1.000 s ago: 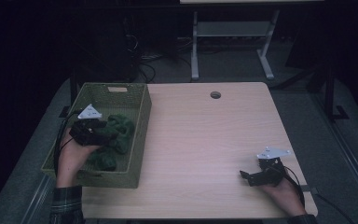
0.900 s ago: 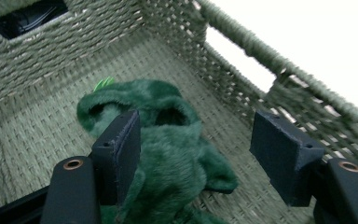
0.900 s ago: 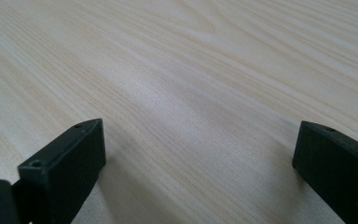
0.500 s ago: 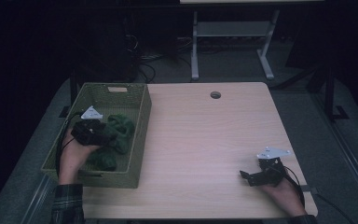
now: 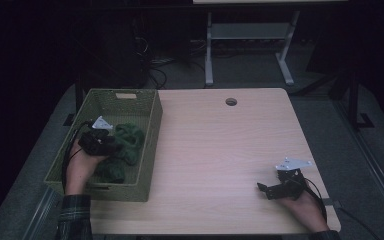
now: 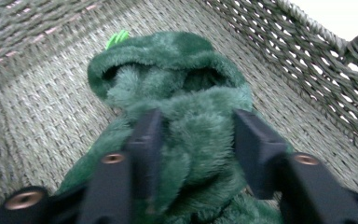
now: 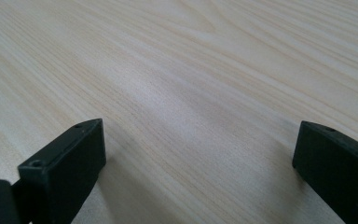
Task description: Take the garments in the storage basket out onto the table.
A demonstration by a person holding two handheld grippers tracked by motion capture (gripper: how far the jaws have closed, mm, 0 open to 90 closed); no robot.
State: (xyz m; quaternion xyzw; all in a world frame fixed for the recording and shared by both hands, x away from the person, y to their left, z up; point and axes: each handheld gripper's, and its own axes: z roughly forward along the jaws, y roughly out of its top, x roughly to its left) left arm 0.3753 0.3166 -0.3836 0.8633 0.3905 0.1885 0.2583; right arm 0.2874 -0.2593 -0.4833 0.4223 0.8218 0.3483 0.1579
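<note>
A dark green plush garment [image 5: 128, 141] lies bunched inside a woven olive basket [image 5: 151, 150] at the table's left edge. My left gripper [image 5: 113, 145] reaches into the basket, held by a hand in a plaid sleeve. In the left gripper view its jaws press into a thick fold of the green plush garment [image 6: 186, 88], with my left gripper [image 6: 196, 128] shut on that fold above the basket's woven floor [image 6: 37, 98]. My right gripper [image 5: 264, 190] rests near the table's front right, and in the right gripper view it [image 7: 198, 140] stands open over bare wood.
The light wooden table [image 5: 220, 150] has a round cable hole [image 5: 231, 102] near its far edge. A white metal frame [image 5: 250, 45] stands on the dark floor behind. The basket's walls enclose my left gripper on all sides.
My left gripper has edged slightly to the right onto the green garment. The right gripper has stayed where it was.
</note>
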